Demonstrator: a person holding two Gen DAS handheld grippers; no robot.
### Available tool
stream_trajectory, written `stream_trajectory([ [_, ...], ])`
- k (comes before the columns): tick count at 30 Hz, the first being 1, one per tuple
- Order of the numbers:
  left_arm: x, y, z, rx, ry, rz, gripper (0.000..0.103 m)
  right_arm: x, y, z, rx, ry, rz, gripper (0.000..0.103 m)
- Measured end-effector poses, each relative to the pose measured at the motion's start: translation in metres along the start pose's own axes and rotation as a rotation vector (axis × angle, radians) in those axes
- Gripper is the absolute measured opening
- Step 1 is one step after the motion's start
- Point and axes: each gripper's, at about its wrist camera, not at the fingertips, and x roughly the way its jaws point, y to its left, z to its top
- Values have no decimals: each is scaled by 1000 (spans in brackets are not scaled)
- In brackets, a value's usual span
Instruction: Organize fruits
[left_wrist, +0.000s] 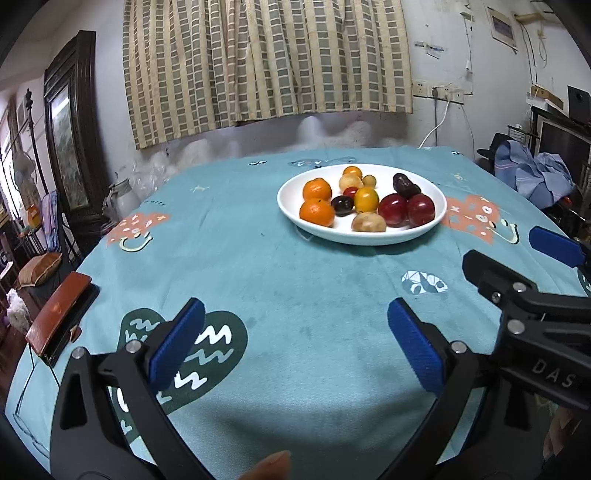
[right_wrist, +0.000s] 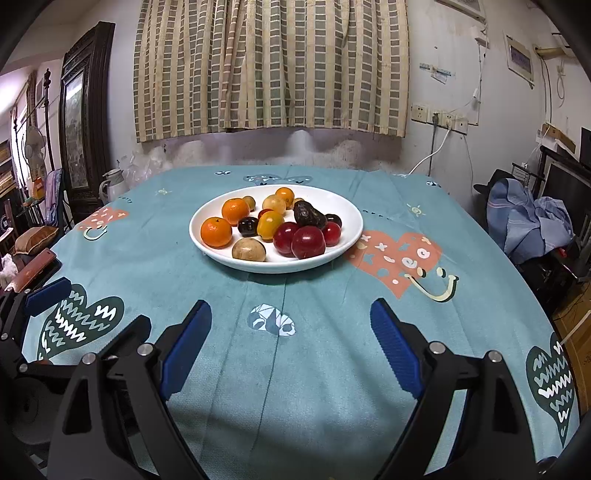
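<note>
Presently, from my left wrist view: my left gripper (left_wrist: 295, 347) hangs over the teal tablecloth (left_wrist: 280, 280) with its blue pads spread wide and only bare cloth between them. The white plate (left_wrist: 436, 206) sits farther up the table, well apart from my fingertips, and carries all the fruit. On its left side lie two oranges (left_wrist: 317, 212), one behind the other and touching. A dark plum (left_wrist: 342, 205) lies just right of the nearer one, with a yellow-orange fruit (left_wrist: 366, 199) beside it. Two red plums (left_wrist: 420, 209) rest together on the right side, and a dark, wrinkled fruit (left_wrist: 404, 184) lies behind them. A tan round fruit (left_wrist: 368, 222) sits at the near rim. My right gripper (left_wrist: 517, 262) enters from the right edge, fingers apart, holding nothing.

From my right wrist view: the right gripper (right_wrist: 291, 347) also has its jaws apart over the cloth, nothing between them. The plate (right_wrist: 351, 229) stands straight ahead, clear of the fingertips. The oranges (right_wrist: 216, 232) occupy its left part, the red plums (right_wrist: 308, 242) its near right, the dark wrinkled fruit (right_wrist: 308, 215) behind those, the tan fruit (right_wrist: 249, 250) at the near rim. One blue pad of the left gripper (right_wrist: 48, 295) shows at the left edge. A checked curtain (right_wrist: 273, 66) hangs on the wall beyond the table.
</note>
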Motion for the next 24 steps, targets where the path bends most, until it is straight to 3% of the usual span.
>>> stream_trajectory([
  [24, 4, 2, -1, -12, 30, -20, 101, -1, -2, -1, 2, 2, -6, 88],
])
